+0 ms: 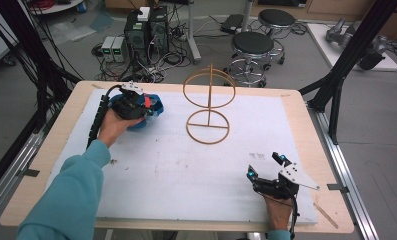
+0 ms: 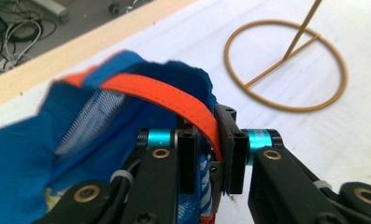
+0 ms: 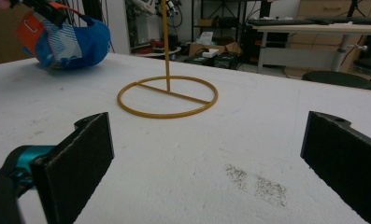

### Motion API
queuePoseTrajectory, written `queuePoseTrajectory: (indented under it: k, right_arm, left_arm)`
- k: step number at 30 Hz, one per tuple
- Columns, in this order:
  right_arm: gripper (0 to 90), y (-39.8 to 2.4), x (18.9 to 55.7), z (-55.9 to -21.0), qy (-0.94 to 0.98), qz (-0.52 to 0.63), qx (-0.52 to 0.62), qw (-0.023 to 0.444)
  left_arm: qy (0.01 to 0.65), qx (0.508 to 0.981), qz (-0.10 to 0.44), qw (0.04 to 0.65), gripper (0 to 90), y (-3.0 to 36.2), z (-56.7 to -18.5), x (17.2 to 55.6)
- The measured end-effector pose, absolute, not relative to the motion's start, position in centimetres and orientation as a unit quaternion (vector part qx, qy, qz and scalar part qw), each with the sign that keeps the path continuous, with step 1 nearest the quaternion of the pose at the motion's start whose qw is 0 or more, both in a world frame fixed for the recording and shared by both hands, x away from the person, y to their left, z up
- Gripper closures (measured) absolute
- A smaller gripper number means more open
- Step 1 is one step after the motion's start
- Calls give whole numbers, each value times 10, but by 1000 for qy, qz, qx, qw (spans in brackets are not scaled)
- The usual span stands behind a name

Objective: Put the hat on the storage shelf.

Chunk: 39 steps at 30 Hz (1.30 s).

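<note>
A: What does the left gripper point(image 2: 211, 154) hold?

B: Its jaws are clenched on the orange strap point(image 2: 174, 95) of a blue cap point(image 2: 29, 163). In the left gripper view the strap arches up from between the two black jaws, with white mesh lining visible inside the blue fabric to the left.

A: And where is the cap on the table?

B: In the high view the cap point(image 1: 151, 107) sits at the left gripper point(image 1: 136, 102), toward the far left part of the white mat point(image 1: 176, 170), held by the person's left hand point(image 1: 113, 125) in a teal sleeve point(image 1: 71, 195). In the right gripper view the cap point(image 3: 71, 42) appears raised at the upper left, its underside just clear of the mat.

A: What lies beside it?

B: A yellow wire stand point(image 1: 208, 107): a flat ring base with a crossbar, an upright rod, and a second ring on top. It stands just right of the cap, apart from it.

A: The right gripper point(image 1: 267, 169)?

B: Released; its jaws stand wide with nothing between them, resting at the near right of the mat, well apart from cap and stand. A grey smudge point(image 3: 258, 182) marks the mat ahead of it.
</note>
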State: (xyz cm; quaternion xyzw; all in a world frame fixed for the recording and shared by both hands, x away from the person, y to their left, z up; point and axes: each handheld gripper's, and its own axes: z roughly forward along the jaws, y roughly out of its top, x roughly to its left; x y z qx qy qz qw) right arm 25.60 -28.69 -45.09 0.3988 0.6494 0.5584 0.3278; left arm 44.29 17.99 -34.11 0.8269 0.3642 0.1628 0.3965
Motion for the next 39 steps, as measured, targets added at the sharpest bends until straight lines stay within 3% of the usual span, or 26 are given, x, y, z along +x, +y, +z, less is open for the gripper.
queuePoseTrajectory:
  k: [23, 39]
  right_arm:
    - [14, -286, 256, -451, 652, 555, 399, 329]
    - [14, -286, 256, -451, 651, 556, 399, 329]
  left_arm:
    - [286, 821, 104, 483, 797, 166, -262, 385]
    - [242, 829, 97, 494, 798, 140, -241, 368]
